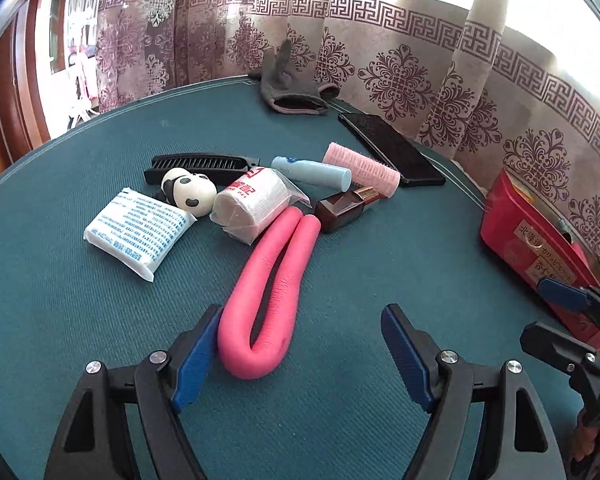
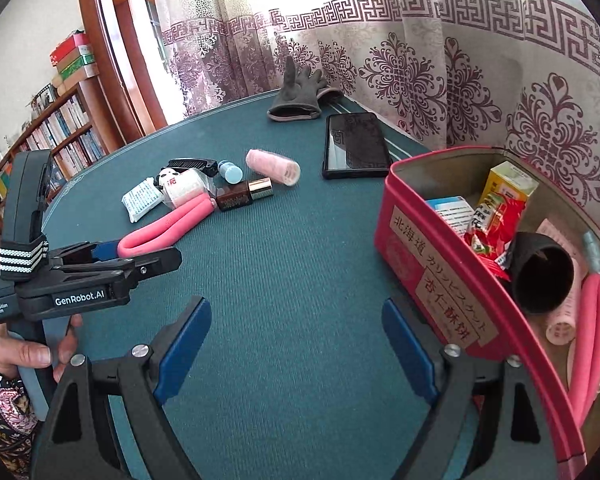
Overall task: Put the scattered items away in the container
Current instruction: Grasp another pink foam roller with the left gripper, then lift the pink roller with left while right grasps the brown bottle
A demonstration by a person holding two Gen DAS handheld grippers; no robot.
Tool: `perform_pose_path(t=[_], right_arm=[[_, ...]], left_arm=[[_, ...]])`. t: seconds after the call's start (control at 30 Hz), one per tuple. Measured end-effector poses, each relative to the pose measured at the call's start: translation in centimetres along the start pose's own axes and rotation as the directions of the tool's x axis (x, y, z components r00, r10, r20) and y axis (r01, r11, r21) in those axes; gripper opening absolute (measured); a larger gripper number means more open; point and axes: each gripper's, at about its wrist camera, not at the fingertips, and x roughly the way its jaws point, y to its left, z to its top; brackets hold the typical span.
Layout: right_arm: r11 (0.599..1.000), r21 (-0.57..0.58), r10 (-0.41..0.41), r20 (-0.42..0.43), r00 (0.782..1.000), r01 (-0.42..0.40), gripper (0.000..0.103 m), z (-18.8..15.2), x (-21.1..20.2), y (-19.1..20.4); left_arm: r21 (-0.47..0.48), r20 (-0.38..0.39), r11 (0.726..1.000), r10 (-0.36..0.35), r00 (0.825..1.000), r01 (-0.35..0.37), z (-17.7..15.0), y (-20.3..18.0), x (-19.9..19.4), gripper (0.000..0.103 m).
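The teal surface [image 1: 80, 300] carries the scattered items. The red container [image 2: 428, 256] stands at its right edge, just beside the right finger of the right hand-held gripper [image 2: 296, 344], whose jaws are apart and empty over bare surface. The left hand-held gripper [image 1: 300, 344] also has its jaws apart; the bent end of the pink foam curler [image 1: 268, 292] lies between them, touching the left blue pad. A bandage roll [image 1: 252, 208] lies beyond it.
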Motion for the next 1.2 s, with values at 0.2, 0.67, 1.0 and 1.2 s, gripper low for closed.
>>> perform_pose_path(t=[0.2,0.67,1.0,1.2], right_arm=[[1.000,0.015,0.014,0.006,1.000,-0.014,0.090,-0.2,-0.2,-0.4],[0.998,-0.060,0.034,0.034,0.999,-0.032,0.090,1.4,1.1,0.9],[0.991,-0.125,0.037,0.000,0.999,-0.036,0.090,5.2,7.4,3.2],[0.988,-0.157,-0.006,-0.020,1.000,0.003,0.090,7.0,10.9,4.3]], left_arm=[[-0.007,0.024,0.997,0.071,0.997,-0.071,1.9,1.1,0.9,0.081],[-0.174,-0.009,0.980,0.100,0.995,-0.100,-1.3,1.7,0.0,0.034],[-0.347,0.015,0.918,0.211,0.977,-0.193,-3.9,6.1,-2.3,0.034],[-0.331,0.028,0.921,0.228,0.973,-0.206,-4.1,5.7,-2.2,0.035]])
